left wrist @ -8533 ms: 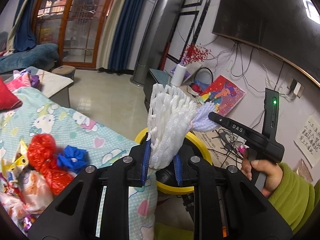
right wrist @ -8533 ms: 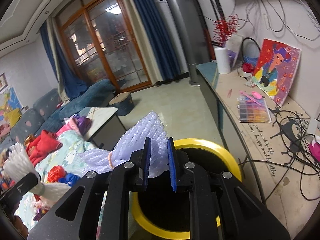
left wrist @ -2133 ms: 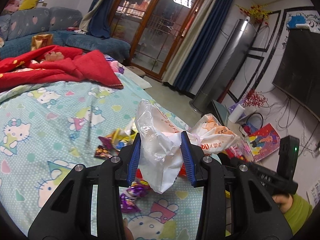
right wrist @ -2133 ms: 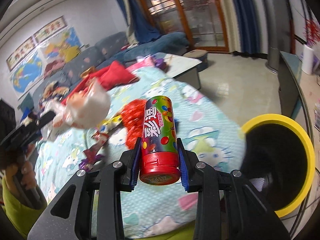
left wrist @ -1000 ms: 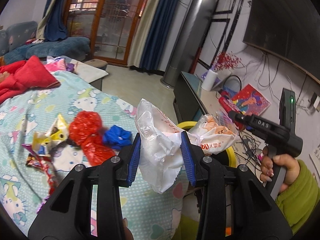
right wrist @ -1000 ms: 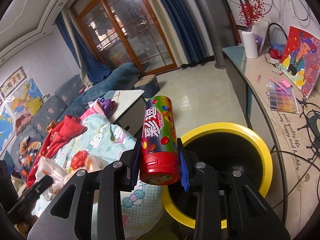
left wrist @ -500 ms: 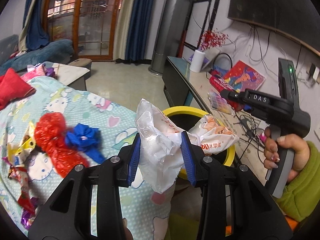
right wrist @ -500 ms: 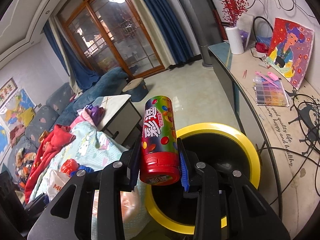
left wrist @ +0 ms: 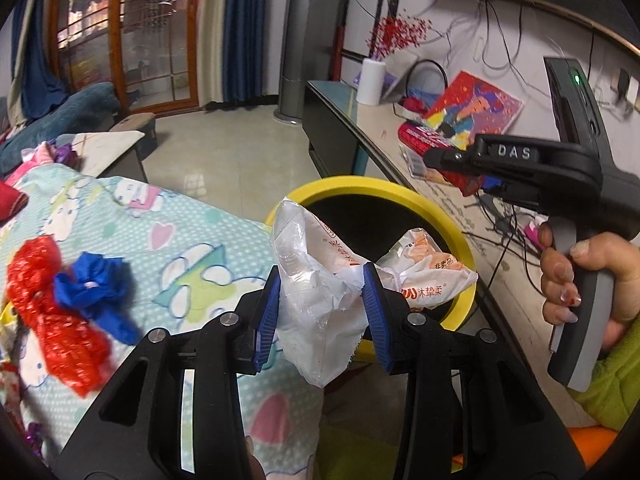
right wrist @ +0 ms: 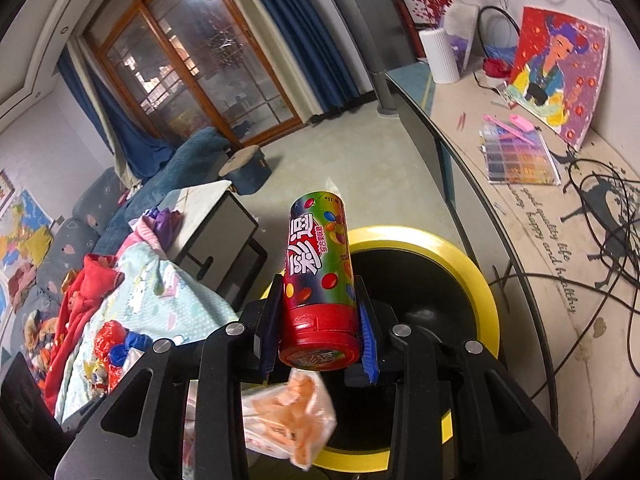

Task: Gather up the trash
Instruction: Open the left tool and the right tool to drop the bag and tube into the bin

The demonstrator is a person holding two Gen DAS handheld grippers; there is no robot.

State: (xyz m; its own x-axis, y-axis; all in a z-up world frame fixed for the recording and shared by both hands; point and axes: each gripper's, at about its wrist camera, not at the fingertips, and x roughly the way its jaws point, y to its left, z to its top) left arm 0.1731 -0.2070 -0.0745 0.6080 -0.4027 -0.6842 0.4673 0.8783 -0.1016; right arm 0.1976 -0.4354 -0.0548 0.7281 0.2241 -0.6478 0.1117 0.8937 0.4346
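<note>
Two grippers, two pieces of trash, one yellow-rimmed bin [left wrist: 460, 236].

My left gripper [left wrist: 322, 312] pinches one crumpled plastic bag [left wrist: 320, 300] over the bin's near rim; my right gripper [right wrist: 318, 336] clamps one candy tube [right wrist: 318, 276] — cap toward me — above the bin mouth. The right hand [left wrist: 580, 280] grips its handle upright beside the desk [left wrist: 384, 136].

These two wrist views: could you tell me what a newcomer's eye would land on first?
Probably the colourful candy tube, red cap toward the camera, clamped in the right gripper over the yellow-rimmed bin. Next, the crumpled plastic bag held in the left gripper at the bin's edge.
</note>
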